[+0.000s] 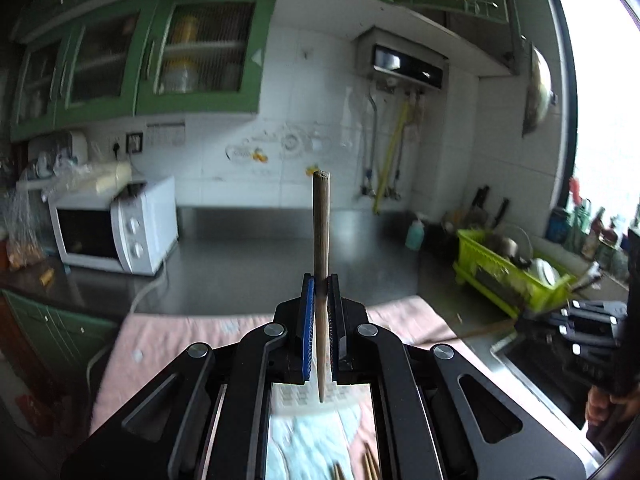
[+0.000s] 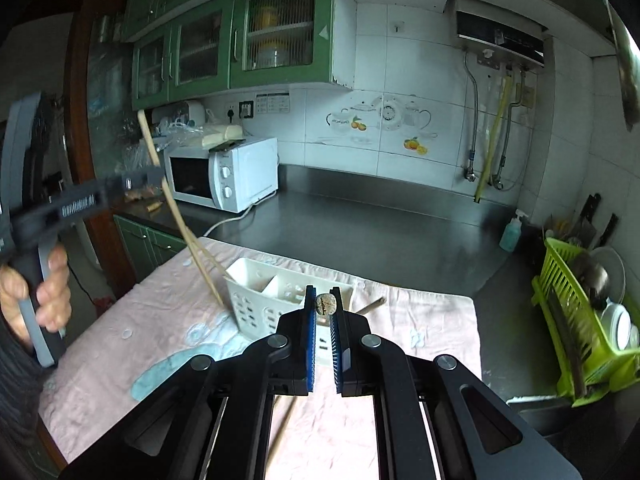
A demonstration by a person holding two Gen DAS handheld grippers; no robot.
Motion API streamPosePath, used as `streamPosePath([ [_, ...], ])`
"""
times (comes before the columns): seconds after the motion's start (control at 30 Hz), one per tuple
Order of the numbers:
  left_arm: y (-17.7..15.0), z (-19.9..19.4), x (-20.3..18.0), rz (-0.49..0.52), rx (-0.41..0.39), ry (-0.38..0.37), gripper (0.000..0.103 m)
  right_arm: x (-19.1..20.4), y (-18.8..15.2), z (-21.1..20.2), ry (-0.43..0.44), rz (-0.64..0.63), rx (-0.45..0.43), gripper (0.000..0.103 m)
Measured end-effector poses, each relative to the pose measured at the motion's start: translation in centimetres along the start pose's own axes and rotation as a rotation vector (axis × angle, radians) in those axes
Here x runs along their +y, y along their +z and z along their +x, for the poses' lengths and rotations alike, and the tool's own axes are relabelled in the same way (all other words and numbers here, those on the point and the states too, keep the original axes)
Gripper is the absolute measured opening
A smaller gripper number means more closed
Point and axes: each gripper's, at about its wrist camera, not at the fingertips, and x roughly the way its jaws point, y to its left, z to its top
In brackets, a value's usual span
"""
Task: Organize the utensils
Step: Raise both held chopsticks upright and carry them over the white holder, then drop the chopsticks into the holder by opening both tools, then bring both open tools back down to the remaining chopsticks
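Note:
My left gripper [image 1: 320, 284] is shut on a wooden chopstick [image 1: 321, 220] that stands upright between its blue pads. In the right wrist view the left gripper [image 2: 154, 176], held by a hand [image 2: 48, 292], carries this chopstick [image 2: 172, 204] slanting above the cloth; its lower end is blurred near a white slotted utensil caddy [image 2: 256, 308]. My right gripper [image 2: 323, 306] is shut on another chopstick [image 2: 326, 305], seen end-on between the pads. The right gripper [image 1: 528, 320] also shows at the right edge of the left wrist view.
The caddy stands on a pink cloth [image 2: 420, 320] over a steel counter [image 2: 360, 224]. Loose chopsticks [image 1: 372, 464] lie on the cloth, one [image 2: 370, 306] beside the caddy. A microwave [image 2: 224, 176] sits back left, a green dish rack [image 2: 580, 336] right, a sink [image 1: 540, 368] beside it.

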Motion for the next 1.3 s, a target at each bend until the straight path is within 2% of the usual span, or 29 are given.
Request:
streamPosePath([
  [0.2,1.9,3.9,0.5,-0.001,-0.03,0.07,0.005,-0.6,0.7,3.0,0.001,-0.016,0.044,0.007],
  [0.43,0.3,8.9,2.2,-0.039,0.051,0.108,0.005,-0.8,0.0,6.3,0.012,-0.025,0.11,0.007],
  [0.63,-1.3,10.9,2.9,-0.039,0.117,0.11,0.006,-0.8,-0.5,8.4,0.026,-0.015,0.139,0.007],
  [0.77,-1.7,10.5,2.7,-0.035,0.109,0.098,0.009,-0.7,-0.4,9.1,0.036,-0.01,0.135,0.008],
  [0.87,-1.8,9.5,2.3,-0.017,0.107,0.093,0.01,-0.8,-0.3,8.8,0.034,0.006,0.112,0.023],
  [1.0,-2.1,7.1,1.8,-0.008,0.096,0.098,0.023,-0.7,-0.4,7.0,0.016,0.017,0.072,0.023],
  [1.13,-3.1,4.2,1.5,0.002,0.102,0.103,0.026,0.0,-1.4,4.5,0.002,0.014,0.042,0.023],
  [1.2,-4.1,2.3,1.5,0.004,0.11,0.107,0.031,0.7,-2.3,3.3,0.001,0.011,0.038,0.025],
  [1.3,-5.7,-0.2,1.4,0.011,0.123,0.114,0.031,1.9,-4.3,1.8,-0.008,0.012,0.046,0.026],
])
